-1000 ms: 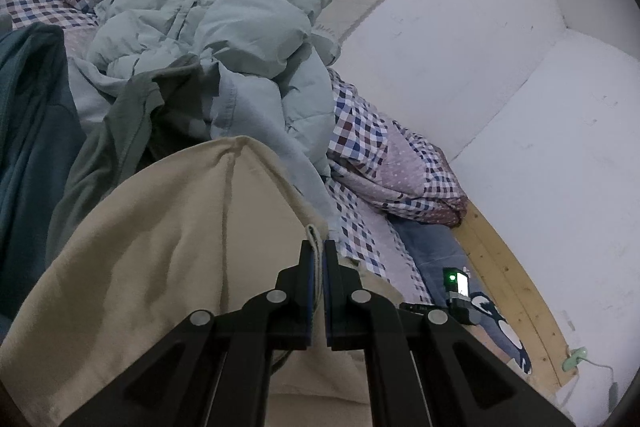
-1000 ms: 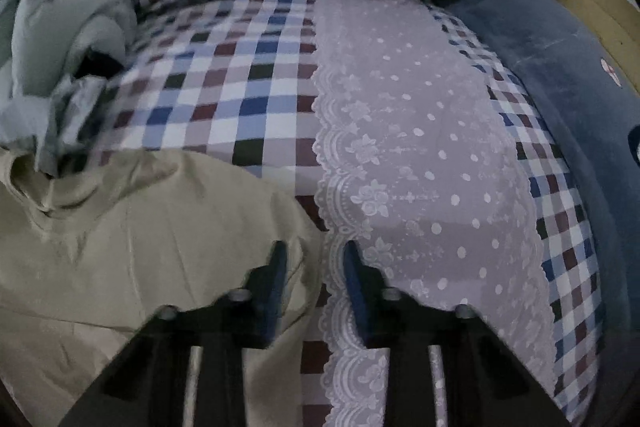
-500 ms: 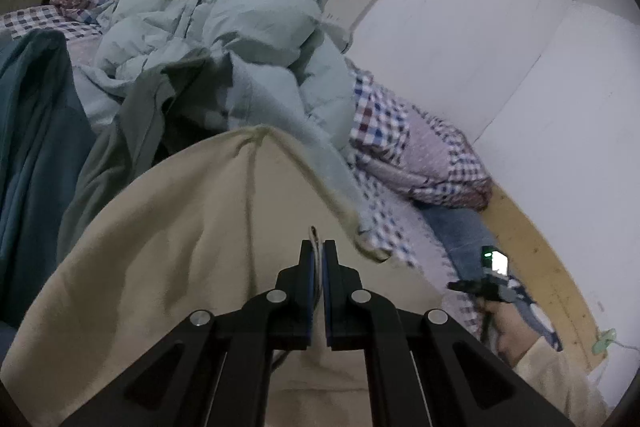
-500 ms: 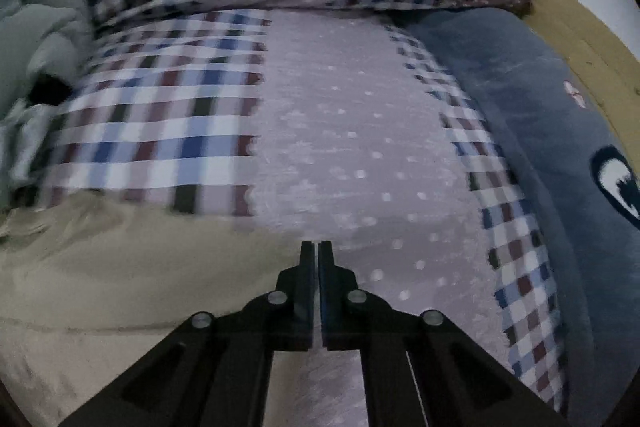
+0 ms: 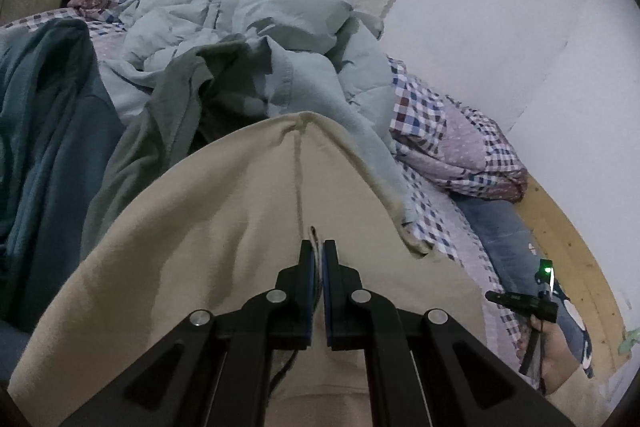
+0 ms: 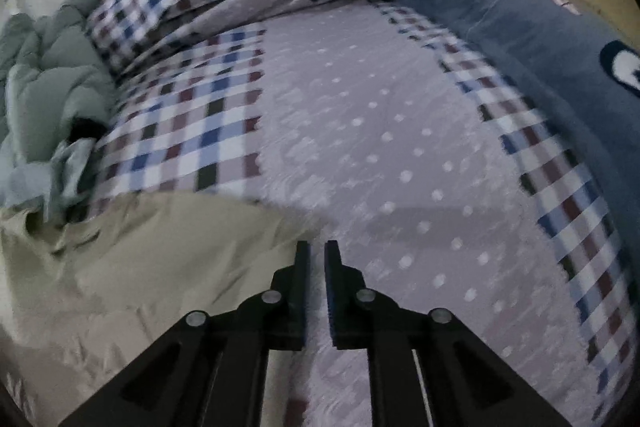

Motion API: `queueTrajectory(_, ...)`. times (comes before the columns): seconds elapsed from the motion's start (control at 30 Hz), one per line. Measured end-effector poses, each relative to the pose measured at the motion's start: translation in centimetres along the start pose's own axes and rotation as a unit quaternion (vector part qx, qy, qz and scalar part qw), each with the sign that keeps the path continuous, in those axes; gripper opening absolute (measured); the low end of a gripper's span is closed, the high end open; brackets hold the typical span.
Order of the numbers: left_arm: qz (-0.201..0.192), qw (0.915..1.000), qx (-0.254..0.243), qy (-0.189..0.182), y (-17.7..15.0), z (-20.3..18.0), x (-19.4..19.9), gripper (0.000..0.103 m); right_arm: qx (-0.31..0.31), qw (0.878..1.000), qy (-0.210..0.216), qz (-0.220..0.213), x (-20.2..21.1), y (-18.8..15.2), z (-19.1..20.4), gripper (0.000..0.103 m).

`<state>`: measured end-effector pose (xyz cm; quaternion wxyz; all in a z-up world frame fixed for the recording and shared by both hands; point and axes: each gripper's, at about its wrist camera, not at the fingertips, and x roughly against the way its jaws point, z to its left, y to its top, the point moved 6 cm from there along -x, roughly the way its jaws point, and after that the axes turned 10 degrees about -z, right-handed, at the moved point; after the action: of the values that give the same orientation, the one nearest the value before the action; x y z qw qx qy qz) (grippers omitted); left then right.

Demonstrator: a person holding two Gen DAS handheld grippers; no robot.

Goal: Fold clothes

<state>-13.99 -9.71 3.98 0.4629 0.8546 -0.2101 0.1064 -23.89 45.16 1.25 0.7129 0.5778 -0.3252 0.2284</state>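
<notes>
At nine o'clock in the left wrist view a teal garment lies heaped. The left gripper pinches the beige garment, which drapes centrally over the bed. At four o'clock the right gripper shows nearly closed fingers, nothing visibly between them, above the checked quilt.

Beige garment: soft knit, plain, one seam running up to a peaked fold at the top. Lifted and draped in the left view; in the right view its edge lies wrinkled on the bedspread, lower-left part, beside the checked band.
</notes>
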Motion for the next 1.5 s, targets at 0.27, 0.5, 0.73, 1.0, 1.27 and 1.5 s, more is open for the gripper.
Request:
queueTrajectory(0.27, 0.006, 0.9997, -0.002, 0.024, -0.2, 1.2, -0.6, 0.004, 0.017, 1.000, 0.011, 0.010, -0.9, -1.6, 1.1, 0.008)
queueTrajectory(0.5, -0.020, 0.9994, 0.020, 0.021, 1.5, 1.9, 0.9, 0.038, -0.011, 0.999, -0.033, 0.008, 0.2, -3.0, -0.3, 0.014)
queueTrajectory(0.73, -0.062, 0.9962, 0.059, 0.015, 4.0, 3.4, 3.3, 0.066, 0.000, 1.000, 0.015, -0.016, 4.2, -4.8, 2.9, 0.025)
queueTrajectory(1.0, -0.090, 0.9921, 0.087, 0.013, 6.1, 5.5, 6.3, 0.074, 0.039, 0.993, 0.106, -0.034, 8.9, -7.8, 11.8, 0.028)
queueTrajectory(1.27, -0.114, 0.9889, 0.094, -0.005, 8.3, 7.4, 11.1, 0.081, 0.095, 0.975, 0.197, -0.049, 14.4, -12.8, 22.4, 0.031)
queueTrajectory(1.5, -0.147, 0.9858, 0.082, -0.005, 9.1, 9.8, 17.1, 0.084, 0.147, 0.957, 0.244, -0.058, 20.2, -19.5, 28.9, 0.034)
